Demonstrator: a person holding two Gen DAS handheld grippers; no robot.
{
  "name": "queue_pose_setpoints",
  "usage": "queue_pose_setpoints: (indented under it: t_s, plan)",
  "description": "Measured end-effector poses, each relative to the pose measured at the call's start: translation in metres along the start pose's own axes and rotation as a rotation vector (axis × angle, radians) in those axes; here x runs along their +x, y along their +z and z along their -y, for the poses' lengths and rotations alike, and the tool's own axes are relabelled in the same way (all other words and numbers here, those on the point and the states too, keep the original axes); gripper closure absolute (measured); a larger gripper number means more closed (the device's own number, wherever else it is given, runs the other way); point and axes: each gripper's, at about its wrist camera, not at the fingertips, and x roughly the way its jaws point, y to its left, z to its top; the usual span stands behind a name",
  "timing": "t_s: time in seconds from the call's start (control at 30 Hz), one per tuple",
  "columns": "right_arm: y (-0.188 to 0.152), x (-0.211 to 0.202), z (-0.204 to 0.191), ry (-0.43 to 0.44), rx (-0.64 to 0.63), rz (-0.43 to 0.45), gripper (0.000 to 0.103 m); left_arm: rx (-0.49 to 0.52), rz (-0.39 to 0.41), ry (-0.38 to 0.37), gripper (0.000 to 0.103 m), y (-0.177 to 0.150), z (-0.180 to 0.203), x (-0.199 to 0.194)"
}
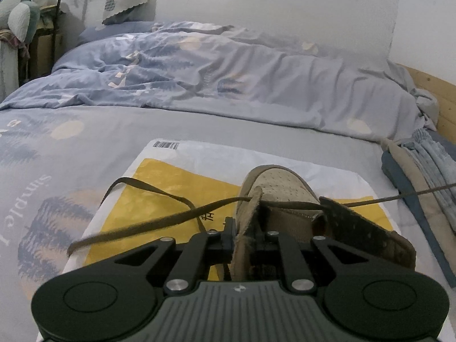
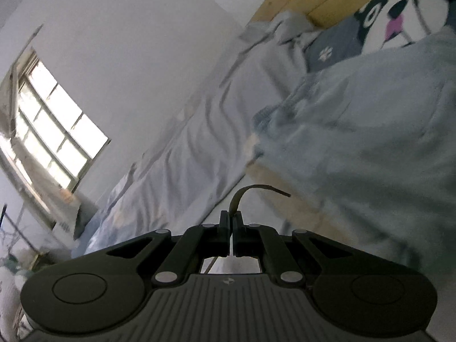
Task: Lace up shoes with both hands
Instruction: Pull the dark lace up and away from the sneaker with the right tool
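A tan suede shoe lies on a yellow and white mailer bag on the bed, toe pointing away. My left gripper is shut on the left eyelet flap of the shoe's upper. A brown lace runs through the lowest eyelets. One end loops loosely to the left over the bag, and the other end stretches taut to the right, out of the picture. In the right wrist view my right gripper is shut on the lace end, whose tip curls up past the fingertips. That view is tilted and blurred.
A rumpled blue duvet lies across the bed behind the shoe. Folded clothes are stacked at the right, by a wooden headboard. A plush toy sits far left. A cartoon dog pillow shows in the right wrist view.
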Motion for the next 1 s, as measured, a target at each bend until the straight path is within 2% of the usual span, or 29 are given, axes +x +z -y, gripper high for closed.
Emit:
queue_pose_setpoints:
  t_s: [0.1,0.23,0.37,0.5,0.57,0.63,0.7,0.77,0.87,0.93,1.0]
  plan:
    - [0.012,-0.009,0.013,-0.066,0.011,0.056,0.102,-0.006,-0.001,0.003,0.094,0.000,0.001,0.000]
    - [0.034,-0.031,0.036,-0.193,0.061,0.173,0.102,-0.001,-0.002,-0.004,0.094,0.001,0.004,-0.001]
    - [0.041,-0.039,0.048,-0.241,0.080,0.195,0.102,-0.005,-0.006,-0.012,0.094,0.002,0.006,0.000]
    - [0.036,-0.027,0.045,-0.243,0.035,0.097,0.100,-0.017,-0.016,-0.001,0.094,0.002,0.007,0.002]
    - [0.031,-0.019,0.041,-0.248,-0.008,0.030,0.092,-0.019,-0.019,0.002,0.094,0.002,0.007,0.003]
    - [0.029,-0.013,0.034,-0.255,-0.052,-0.009,0.064,-0.018,-0.020,0.002,0.094,0.002,0.008,0.003]
    - [0.027,-0.015,0.028,-0.240,-0.064,0.003,0.058,-0.019,-0.023,0.000,0.094,0.003,0.008,0.003]
    - [0.027,-0.020,0.022,-0.220,-0.075,0.025,0.057,-0.021,-0.028,0.000,0.094,0.004,0.009,0.004]
    - [0.026,-0.028,0.020,-0.142,-0.044,0.069,0.057,-0.017,-0.035,-0.001,0.094,0.004,0.010,0.004]
    - [0.027,-0.037,0.020,-0.108,-0.012,0.133,0.057,-0.018,-0.036,-0.004,0.094,0.004,0.009,0.004]
    - [0.029,-0.050,0.020,-0.102,0.013,0.236,0.057,-0.015,-0.037,-0.008,0.094,0.004,0.009,0.004]
